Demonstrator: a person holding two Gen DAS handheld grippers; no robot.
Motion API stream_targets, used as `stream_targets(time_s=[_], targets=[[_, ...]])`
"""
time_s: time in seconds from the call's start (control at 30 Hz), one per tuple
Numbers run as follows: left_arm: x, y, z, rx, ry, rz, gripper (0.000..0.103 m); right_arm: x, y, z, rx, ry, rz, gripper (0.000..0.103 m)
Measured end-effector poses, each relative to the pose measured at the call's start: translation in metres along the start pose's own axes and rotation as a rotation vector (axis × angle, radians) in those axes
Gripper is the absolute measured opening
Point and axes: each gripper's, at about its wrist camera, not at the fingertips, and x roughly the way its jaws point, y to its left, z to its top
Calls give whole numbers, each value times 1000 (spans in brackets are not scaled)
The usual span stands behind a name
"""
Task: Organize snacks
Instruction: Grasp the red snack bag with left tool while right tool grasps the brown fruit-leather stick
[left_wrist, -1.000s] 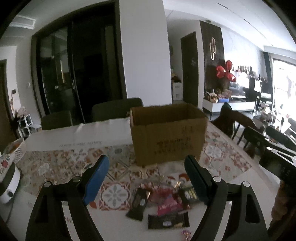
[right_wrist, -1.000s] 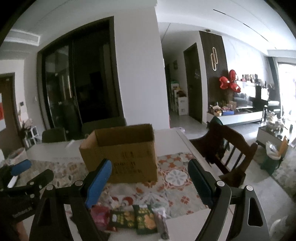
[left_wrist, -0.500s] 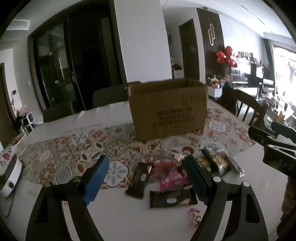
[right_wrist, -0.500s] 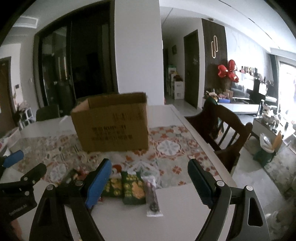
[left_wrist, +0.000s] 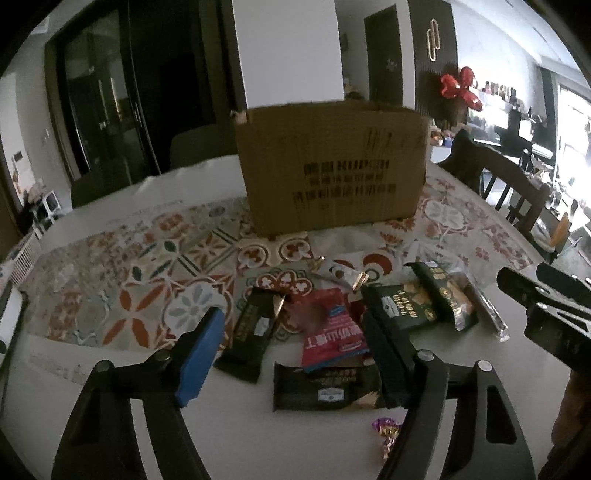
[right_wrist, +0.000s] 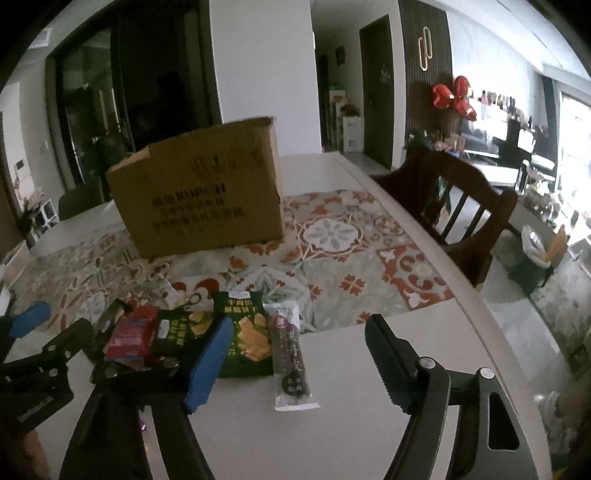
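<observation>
A pile of snack packets lies on the table in front of an open cardboard box (left_wrist: 332, 170). In the left wrist view I see two black bars (left_wrist: 255, 328) (left_wrist: 325, 387), a red packet (left_wrist: 332, 332) and green cracker packets (left_wrist: 424, 299). My left gripper (left_wrist: 291, 354) is open just above the black and red packets. In the right wrist view my right gripper (right_wrist: 295, 354) is open over a long clear-wrapped bar (right_wrist: 290, 354), next to a green packet (right_wrist: 243, 332); the box (right_wrist: 199, 188) stands behind.
A patterned runner (left_wrist: 147, 280) covers the middle of the white table. A wooden chair (right_wrist: 458, 206) stands at the table's right edge. A small purple candy (left_wrist: 386, 434) lies near the front. Another chair (left_wrist: 199, 144) stands behind the table.
Both grippers have tilted down and moved closer to the snack pile. The packets now sit between the open fingers. Nothing has been picked up.
</observation>
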Motion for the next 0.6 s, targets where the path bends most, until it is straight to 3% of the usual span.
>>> stream_targets(time_s=[0.4, 0.6], targets=[[47, -4, 3, -84, 145, -65, 70, 35, -1, -4, 49, 98, 54, 61], [61, -8, 3, -92, 177, -59, 68, 44, -2, -6, 57, 125, 54, 56]])
